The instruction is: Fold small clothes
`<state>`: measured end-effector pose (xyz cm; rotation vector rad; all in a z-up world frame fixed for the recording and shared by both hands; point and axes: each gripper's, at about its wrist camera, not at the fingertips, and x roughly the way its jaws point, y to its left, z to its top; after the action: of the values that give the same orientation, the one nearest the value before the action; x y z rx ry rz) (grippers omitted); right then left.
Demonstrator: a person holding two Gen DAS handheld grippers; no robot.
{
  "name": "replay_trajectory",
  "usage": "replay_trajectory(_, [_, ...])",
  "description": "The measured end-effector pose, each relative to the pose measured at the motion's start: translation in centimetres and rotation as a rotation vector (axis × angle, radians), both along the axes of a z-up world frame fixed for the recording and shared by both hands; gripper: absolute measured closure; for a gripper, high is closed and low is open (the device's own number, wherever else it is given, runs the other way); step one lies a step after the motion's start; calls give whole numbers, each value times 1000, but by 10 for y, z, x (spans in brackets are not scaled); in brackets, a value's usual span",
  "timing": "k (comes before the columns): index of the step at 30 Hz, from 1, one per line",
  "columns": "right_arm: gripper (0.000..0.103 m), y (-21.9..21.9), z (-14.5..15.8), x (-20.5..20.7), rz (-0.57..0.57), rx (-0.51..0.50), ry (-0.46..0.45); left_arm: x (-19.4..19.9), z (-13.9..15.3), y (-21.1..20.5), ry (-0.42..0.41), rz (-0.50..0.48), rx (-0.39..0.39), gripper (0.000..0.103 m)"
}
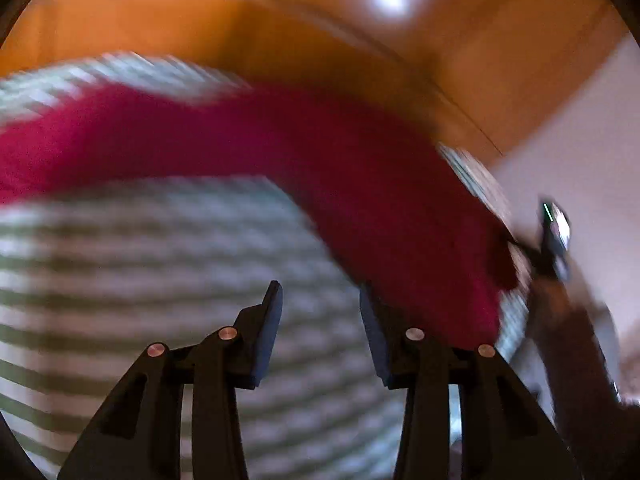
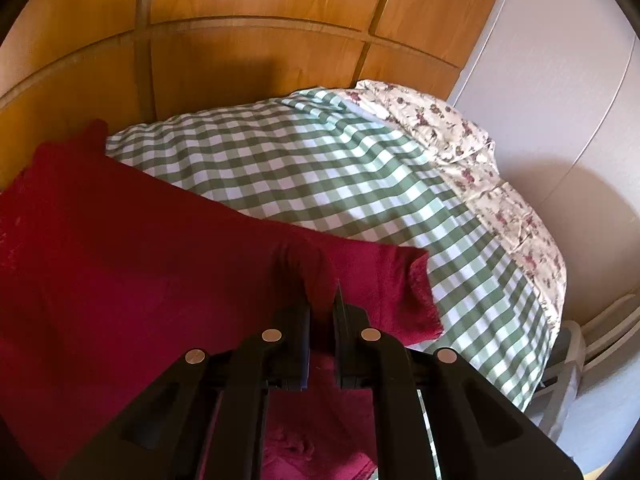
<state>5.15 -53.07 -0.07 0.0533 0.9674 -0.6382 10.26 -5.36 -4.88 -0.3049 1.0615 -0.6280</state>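
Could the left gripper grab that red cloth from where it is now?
Probably yes. The left gripper is open with nothing between its fingers, and the red cloth lies just ahead on the checked bedspread with nothing between them. The view is blurred, so it is hard to be sure.

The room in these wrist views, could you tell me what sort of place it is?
Most likely a bedroom: a bed with a green checked cover, a floral sheet along its edge, and wooden wardrobe doors behind it.

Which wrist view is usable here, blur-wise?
Left wrist: heavy motion smear on the red cloth and checked cover; only the open left claw is sharp. Right wrist: crisp, right claw shut on the cloth, fisheye bending the wood panels.
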Motion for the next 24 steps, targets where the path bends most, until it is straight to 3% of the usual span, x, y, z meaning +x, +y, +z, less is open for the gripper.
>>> replay_trajectory(2, [95, 0, 2, -3, 14, 12, -6, -6, -15, -41, 45, -87, -29, 62])
replay_trajectory(3, [95, 1, 6, -4, 20, 22, -12, -6, -21, -53, 50, -90, -28, 50])
replay_trajectory(4, [95, 0, 8, -6, 27, 33, -17, -4, -27, -62, 56, -79, -19, 31])
replay_trajectory(6, [96, 2, 14, -9, 44, 43, -26, 3, -39, -75, 84, 3, -10, 29])
replay_trajectory(8, [95, 6, 19, -13, 68, 51, -30, 11, -43, -76, 106, 60, -45, 34])
replay_trajectory(10, [95, 10, 24, -17, 89, 64, -38, 20, -44, -77, 139, 75, -78, 91])
replay_trajectory(12, [95, 14, 29, -21, 103, 75, -48, 24, -42, -70, 155, 69, -89, 93])
replay_trajectory(18, [95, 42, 65, -43, 219, 138, -112, -2, 20, -20, 20, 43, -52, 94])
replay_trajectory(22, [95, 75, 95, -76, 361, 243, -186, -22, 73, 46, -48, 63, 10, 94])
replay_trajectory(24, [95, 90, 95, -92, 413, 299, -182, -39, 96, 81, -58, 52, 29, 93])
